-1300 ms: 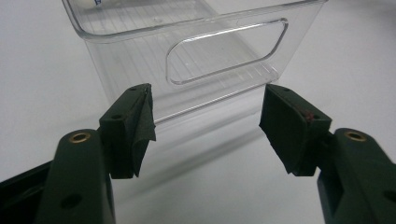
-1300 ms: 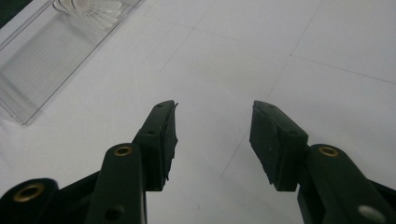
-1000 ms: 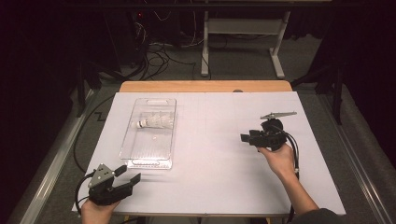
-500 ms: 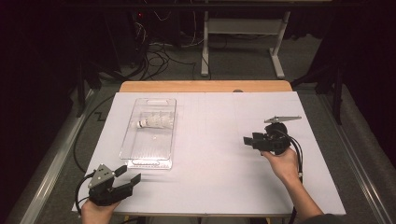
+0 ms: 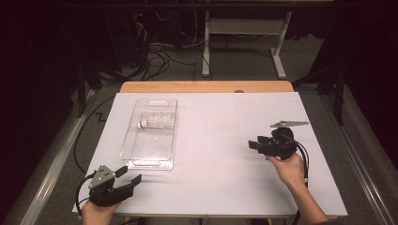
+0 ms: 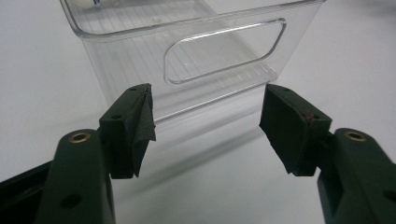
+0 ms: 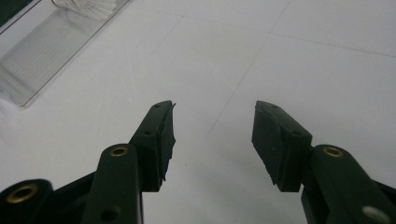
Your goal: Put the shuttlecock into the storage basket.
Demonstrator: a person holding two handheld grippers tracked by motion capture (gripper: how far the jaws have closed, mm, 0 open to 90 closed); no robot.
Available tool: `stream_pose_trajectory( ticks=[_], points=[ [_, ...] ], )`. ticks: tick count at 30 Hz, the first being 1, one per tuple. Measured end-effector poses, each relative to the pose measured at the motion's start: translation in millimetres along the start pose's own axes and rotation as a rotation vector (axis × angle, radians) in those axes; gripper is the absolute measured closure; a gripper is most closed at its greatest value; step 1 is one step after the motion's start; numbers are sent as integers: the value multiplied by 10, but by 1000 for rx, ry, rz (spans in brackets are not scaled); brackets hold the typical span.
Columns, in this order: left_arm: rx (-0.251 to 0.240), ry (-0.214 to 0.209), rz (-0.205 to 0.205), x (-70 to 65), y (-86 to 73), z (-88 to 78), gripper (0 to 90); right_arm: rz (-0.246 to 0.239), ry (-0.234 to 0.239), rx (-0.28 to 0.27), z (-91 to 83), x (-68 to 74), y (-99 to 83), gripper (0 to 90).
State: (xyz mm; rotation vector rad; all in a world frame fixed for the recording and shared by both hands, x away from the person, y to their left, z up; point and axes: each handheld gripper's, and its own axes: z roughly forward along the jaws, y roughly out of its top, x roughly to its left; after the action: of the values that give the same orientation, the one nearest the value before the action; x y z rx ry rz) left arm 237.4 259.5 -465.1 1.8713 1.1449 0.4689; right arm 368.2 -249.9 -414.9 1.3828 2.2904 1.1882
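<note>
A clear plastic bin (image 5: pixel 146 149) lies lengthwise on the white table cover, left of centre. A small white object (image 5: pixel 155 123) rests inside its far half. My left gripper (image 5: pixel 130 174) sits at the near left corner, open and empty. It points at the bin's near end wall with the handle slot (image 6: pixel 224 51), a short way off from the jaws of the left gripper (image 6: pixel 205 126). My right gripper (image 5: pixel 255 143) is held above the right side of the table, pointing left, open and empty. In the right gripper view, the right gripper (image 7: pixel 212 140) has bare table between its jaws, with the bin (image 7: pixel 42 60) far off at upper left.
The white cover (image 5: pixel 216 154) spreads wide between bin and right hand. A wooden table edge (image 5: pixel 206 86) runs along the far side. Beyond it stand a desk frame (image 5: pixel 244 42) and cables on the floor.
The right gripper has drifted slightly to the right and toward the near edge. The left gripper and the bin have stayed put.
</note>
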Motion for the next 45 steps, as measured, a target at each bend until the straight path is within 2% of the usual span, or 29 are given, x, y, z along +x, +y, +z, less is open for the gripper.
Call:
stream_pose_trajectory(
  ticks=[15, 26, 35, 45],
  points=[
    [0, 0, 1, -5, 1, 5, 360, 8, -10, -12, -77, -47, -141, 482],
    [0, 0, 3, -4, 4, 10, 360, 21, -26, -44, -145, -88, -261, 478],
    [0, -2, 3, -3, 6, 11, 359, 29, -30, -34, -187, -111, -363, 481],
    [1, -2, 1, 2, 8, 14, 359, 39, -43, -51, -287, -141, -460, 477]
  ],
)
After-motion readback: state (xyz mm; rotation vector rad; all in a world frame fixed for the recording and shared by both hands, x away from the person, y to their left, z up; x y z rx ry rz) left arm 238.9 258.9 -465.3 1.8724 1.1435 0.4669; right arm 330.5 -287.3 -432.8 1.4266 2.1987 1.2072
